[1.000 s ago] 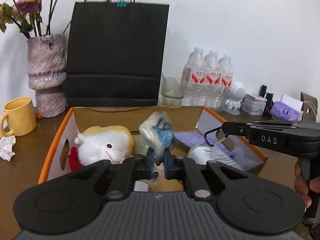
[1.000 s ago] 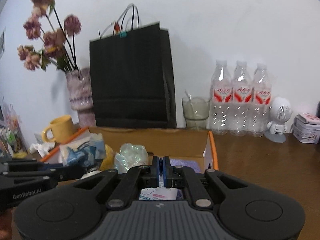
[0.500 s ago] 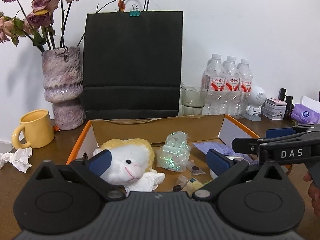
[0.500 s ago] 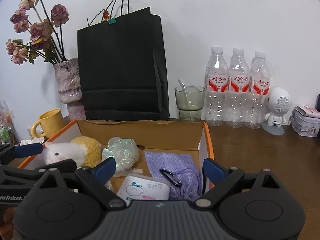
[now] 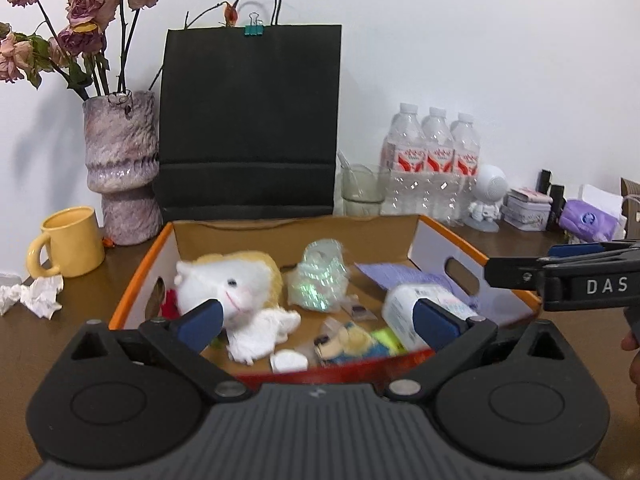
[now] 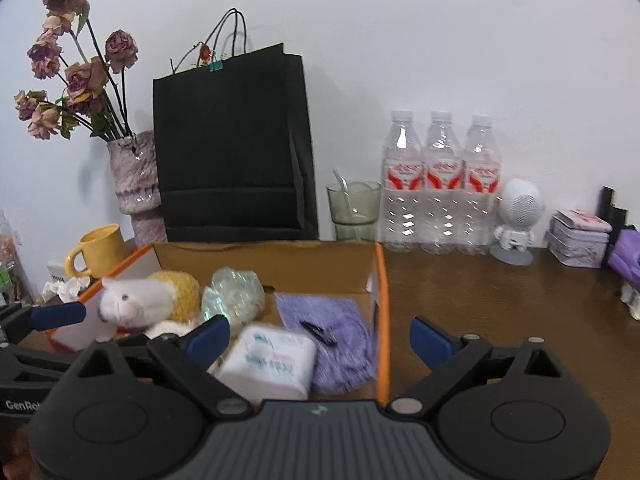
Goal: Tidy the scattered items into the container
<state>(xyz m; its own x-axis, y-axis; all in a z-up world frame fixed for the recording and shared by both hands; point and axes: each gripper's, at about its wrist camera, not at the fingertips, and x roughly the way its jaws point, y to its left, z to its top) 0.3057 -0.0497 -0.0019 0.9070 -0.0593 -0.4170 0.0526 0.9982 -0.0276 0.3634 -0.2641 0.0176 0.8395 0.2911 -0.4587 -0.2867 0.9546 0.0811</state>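
Both grippers are hovering at the near edge of the cardboard box (image 5: 436, 236), and both are showing jaws spread wide with nothing between them. The left gripper (image 5: 316, 322) is looking straight into the box; the right gripper (image 6: 320, 338) is sitting over its right wall, half above bare bench (image 6: 500, 300).

Inside, just ahead of the left jaws, the plush sheep (image 5: 232, 280) is lying toward the left finger, the iridescent wrapped bundle (image 5: 320, 276) is sitting dead ahead, and the white tissue pack (image 5: 416, 312) is resting against the right finger's side. A purple cloth (image 6: 332, 332) with a black carabiner (image 6: 318, 331) on it is filling the right end, and small packets are littering the floor nearest the jaws.

What's left outside? The crumpled paper (image 5: 34, 296) is lying on the bench, well off to the left of the left jaws, beside the yellow mug (image 5: 68, 242). It's a loose wad with no clear long axis. The left gripper is looking the nearer one, so a swing left and down seems the likely call.
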